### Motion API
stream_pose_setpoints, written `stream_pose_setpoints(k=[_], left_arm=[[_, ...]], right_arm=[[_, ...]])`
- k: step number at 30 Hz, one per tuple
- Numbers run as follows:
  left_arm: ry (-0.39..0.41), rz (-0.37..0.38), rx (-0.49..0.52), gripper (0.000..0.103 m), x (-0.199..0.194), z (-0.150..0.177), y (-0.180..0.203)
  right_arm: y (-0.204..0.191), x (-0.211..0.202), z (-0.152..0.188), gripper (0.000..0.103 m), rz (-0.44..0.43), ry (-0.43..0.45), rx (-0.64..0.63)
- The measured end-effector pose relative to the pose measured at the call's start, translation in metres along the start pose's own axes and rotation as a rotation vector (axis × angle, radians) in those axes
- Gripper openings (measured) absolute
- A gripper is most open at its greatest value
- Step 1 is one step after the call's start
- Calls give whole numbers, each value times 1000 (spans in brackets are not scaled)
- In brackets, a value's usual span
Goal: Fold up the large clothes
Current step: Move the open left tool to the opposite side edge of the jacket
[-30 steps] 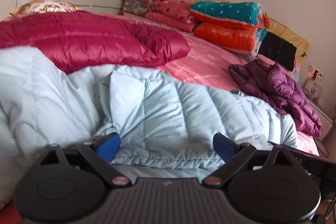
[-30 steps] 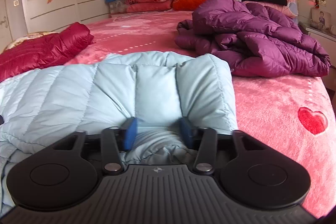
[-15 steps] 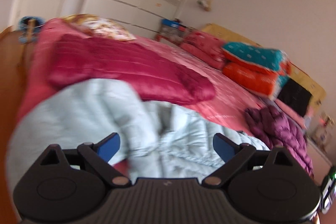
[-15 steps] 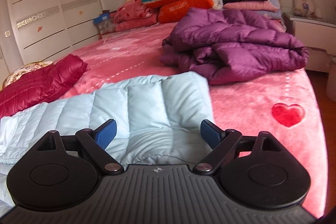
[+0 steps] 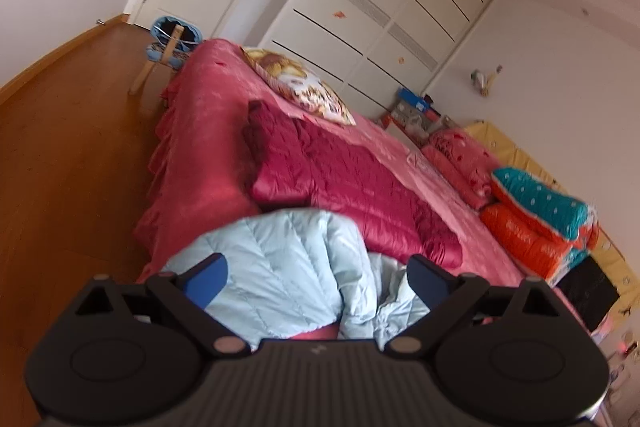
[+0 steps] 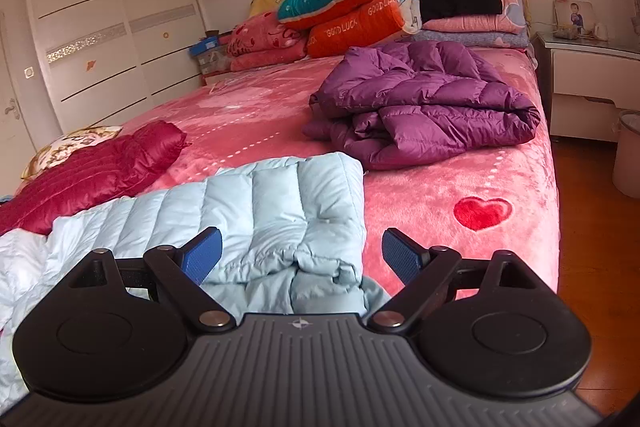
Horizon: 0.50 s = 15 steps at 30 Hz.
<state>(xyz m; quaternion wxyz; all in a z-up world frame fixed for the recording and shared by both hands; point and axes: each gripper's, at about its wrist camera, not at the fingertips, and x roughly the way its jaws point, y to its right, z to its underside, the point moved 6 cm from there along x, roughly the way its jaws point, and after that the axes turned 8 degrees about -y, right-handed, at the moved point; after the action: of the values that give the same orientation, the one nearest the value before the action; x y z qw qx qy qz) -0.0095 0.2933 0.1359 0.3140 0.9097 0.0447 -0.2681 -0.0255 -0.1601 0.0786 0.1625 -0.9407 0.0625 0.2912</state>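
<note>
pink bed cover fills the room's middle, and the light blue coat lies at its near edge, partly folded. both grippers, left gripper and right gripper, are spread wide and pinch nothing. the coat looks puffy, light and slippery, so i would take it at a hem or corner. purple coat and red coat lie near, not in the way.

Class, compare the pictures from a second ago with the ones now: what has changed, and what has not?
The right gripper let go of the light blue jacket and drew back, jaws wide. The left gripper, open throughout, pulled away and tilted. The folded jacket, red jacket and purple jacket stayed put.
</note>
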Motion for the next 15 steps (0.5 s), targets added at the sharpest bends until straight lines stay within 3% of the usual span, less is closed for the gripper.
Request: stream_pose_setpoints(k=[5,9,12,15], left_arm=[[17,-19,-17,96,-28,-8,1],[22,-10,-93,96,-48,-12,-8],[0,10,-226,96,-55,-11,-23],[-47,117,-451,96,-49,-1,-43]], right_arm=[[4,-22,7,103,-19,-13,-7],[7,-36,9,103,-33,-20,-24],[10,-49,12,103,-48,-25,-21],[15,-57,16,103,-45,-32,-27]])
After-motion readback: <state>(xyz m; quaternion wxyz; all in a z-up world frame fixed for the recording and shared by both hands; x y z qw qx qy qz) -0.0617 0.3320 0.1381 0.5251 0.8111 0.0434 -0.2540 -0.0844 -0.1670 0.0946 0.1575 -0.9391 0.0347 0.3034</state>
